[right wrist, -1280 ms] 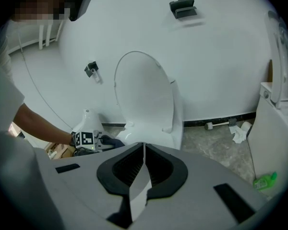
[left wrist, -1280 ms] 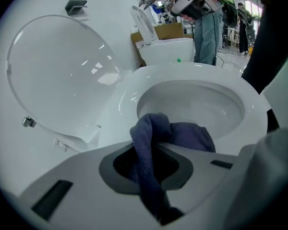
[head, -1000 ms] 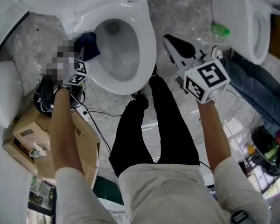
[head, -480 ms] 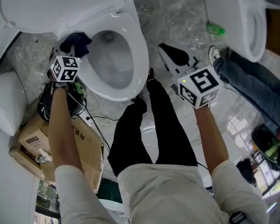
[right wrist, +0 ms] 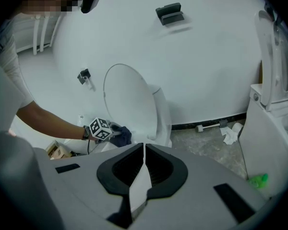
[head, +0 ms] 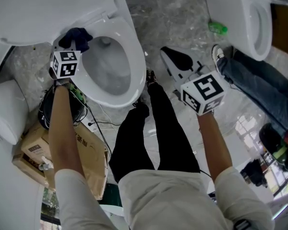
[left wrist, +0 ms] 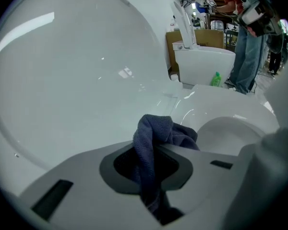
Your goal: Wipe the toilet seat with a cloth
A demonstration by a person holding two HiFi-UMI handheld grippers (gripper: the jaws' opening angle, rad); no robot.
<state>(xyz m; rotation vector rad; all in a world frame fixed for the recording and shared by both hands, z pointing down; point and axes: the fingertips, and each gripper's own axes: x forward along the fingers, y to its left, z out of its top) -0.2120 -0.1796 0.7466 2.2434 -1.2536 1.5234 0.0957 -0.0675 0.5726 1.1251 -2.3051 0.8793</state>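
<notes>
At the toilet seat (head: 135, 56), left gripper (head: 71, 46) angles down clutching cloth (head: 77, 34).

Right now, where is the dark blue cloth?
The cloth sits upper left in the head view, clamped in the left gripper at the toilet seat's rear rim.

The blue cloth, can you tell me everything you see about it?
The cloth is dark blue and looks soft and fuzzy, like a towel. It is crumpled into folds, not spread flat. The left gripper is shut on it, with a bunch sticking out past the jaws. It is at the back left of the white toilet seat, just below the raised lid.
</notes>
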